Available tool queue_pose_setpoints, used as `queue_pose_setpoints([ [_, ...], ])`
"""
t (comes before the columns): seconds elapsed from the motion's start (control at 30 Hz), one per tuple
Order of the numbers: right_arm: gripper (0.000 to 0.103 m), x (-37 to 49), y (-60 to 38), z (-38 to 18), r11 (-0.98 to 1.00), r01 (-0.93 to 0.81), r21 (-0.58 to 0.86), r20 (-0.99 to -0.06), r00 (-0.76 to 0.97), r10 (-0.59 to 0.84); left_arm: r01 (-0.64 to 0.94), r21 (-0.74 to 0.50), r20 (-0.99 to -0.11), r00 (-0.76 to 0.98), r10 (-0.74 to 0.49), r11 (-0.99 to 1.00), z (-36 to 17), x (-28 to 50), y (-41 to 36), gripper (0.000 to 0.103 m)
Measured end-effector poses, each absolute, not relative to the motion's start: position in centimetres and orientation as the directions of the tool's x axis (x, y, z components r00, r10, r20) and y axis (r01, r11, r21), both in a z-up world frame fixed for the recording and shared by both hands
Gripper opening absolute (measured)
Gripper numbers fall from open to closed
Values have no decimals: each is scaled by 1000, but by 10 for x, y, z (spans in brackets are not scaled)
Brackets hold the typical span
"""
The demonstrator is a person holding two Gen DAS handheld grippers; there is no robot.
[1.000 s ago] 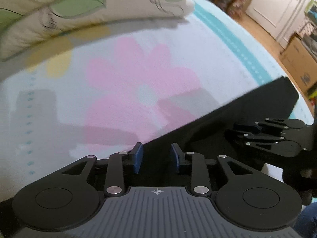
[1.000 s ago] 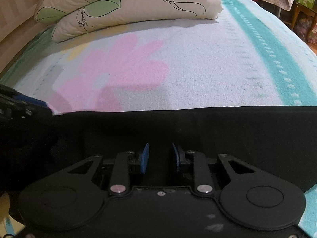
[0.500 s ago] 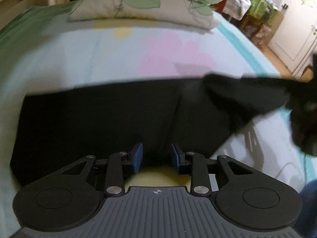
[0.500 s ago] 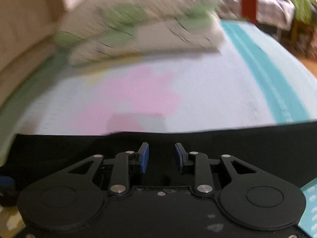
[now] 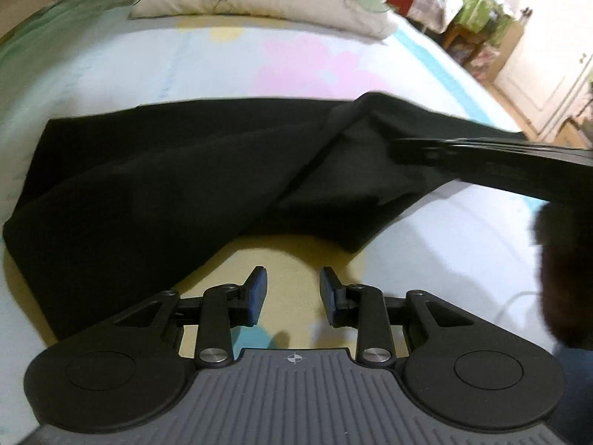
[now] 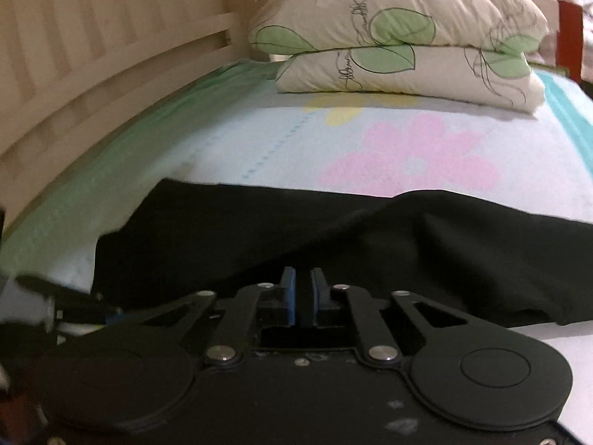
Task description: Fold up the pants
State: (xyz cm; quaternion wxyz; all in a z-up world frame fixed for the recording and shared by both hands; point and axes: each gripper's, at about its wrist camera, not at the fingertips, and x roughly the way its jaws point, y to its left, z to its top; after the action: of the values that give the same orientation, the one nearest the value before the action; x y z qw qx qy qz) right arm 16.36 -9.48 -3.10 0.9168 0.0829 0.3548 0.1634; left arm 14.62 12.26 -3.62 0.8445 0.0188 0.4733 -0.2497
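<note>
Left tongs (image 5: 292,293) apart, empty — right tongs (image 6: 303,293) closing on black pants (image 6: 259,237); pillows (image 6: 404,40) beyond.

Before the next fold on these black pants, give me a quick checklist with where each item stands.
1. Left gripper free of cloth: ok, its fingers stand apart over the bare sheet, nothing between them.
2. Right gripper gripping the pants: cannot tell, it is closing over the black cloth, but no fabric shows between the fingers.
3. Pants lying flat: not ok, a raised fold runs across the right part.
4. Pants fully on the bed sheet: ok.
5. Pillows clear of the pants: ok, they sit stacked at the far end, apart.
</note>
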Motion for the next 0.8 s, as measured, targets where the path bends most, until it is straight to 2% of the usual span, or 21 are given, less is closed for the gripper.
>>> queue_pose_setpoints([
  [0.1, 10, 166, -86, -41, 935, -241, 261, -647, 675, 354, 441, -210, -799, 436, -413, 872, -32, 151, 121, 31],
  [0.17, 10, 164, -77, -60, 928, -267, 261, -697, 613, 372, 440, -227, -796, 430, -426, 869, -34, 150, 121, 31],
  [0.23, 9, 159, -67, -80, 934, -293, 203, -750, 566, 341, 438, -242, -796, 421, -435, 866, -36, 154, 119, 31],
  [0.37, 9, 149, -66, -88, 937, -295, 186, -734, 592, 333, 431, -268, -790, 414, -453, 861, -40, 163, 108, 31],
  [0.53, 6, 143, -70, -89, 933, -303, 194, -728, 593, 344, 389, -381, -766, 376, -522, 839, -53, 183, 96, 31],
  [0.67, 8, 144, -76, -88, 932, -306, 194, -737, 582, 344, 375, -400, -796, 311, -520, 837, -80, 196, 88, 30],
  [0.8, 13, 124, -84, -82, 930, -297, 217, -719, 596, 358, 231, -546, -757, 276, -592, 805, -90, 217, 115, 28],
])
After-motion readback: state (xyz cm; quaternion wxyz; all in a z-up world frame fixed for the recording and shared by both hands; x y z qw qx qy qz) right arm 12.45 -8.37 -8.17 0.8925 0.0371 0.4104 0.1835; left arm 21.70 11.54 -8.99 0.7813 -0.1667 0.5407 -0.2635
